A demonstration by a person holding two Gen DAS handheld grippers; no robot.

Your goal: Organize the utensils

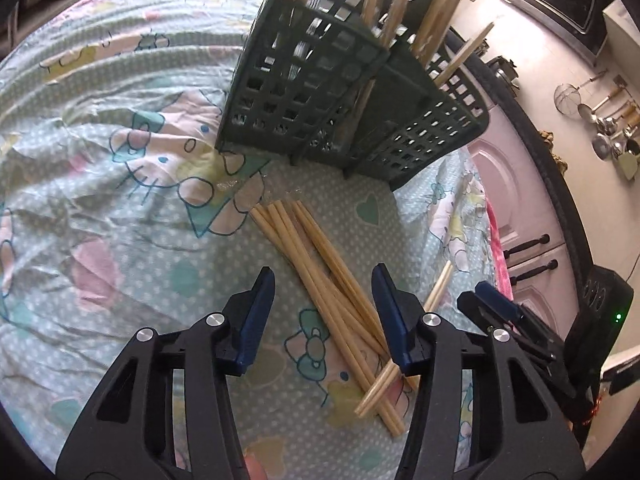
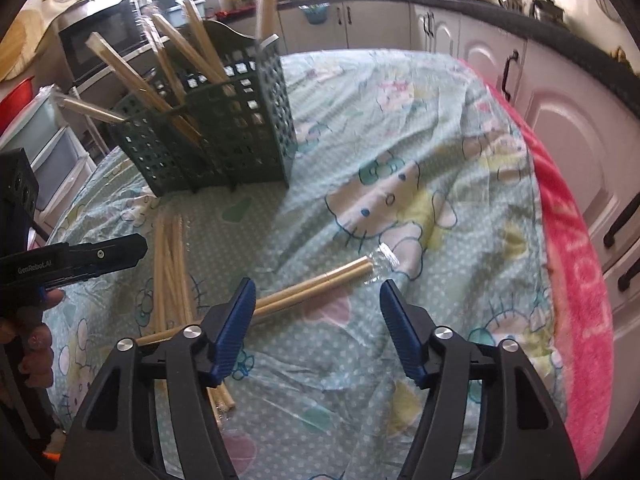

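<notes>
Left wrist view: the left gripper [image 1: 324, 316] tilted down, jaws spread over the chopsticks [image 1: 320, 276] piled on the cloth [image 1: 100, 200], pinching nothing. The basket [image 1: 320, 100] stood beyond them.

Right wrist view: the right gripper [image 2: 316, 320] angled down, jaws apart astride a wrapped pair [image 2: 320, 286], not yet gripping. A hand [image 2: 36, 344] showed at the cloth's left edge.

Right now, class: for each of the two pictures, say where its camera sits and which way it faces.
Left wrist: on the left gripper, facing down at the loose chopsticks and the green basket; the right gripper shows beside it.
Right wrist: on the right gripper, facing down at the wrapped chopsticks; the left gripper and hand show.
Shared: basket, chopstick pile, patterned cloth.
</notes>
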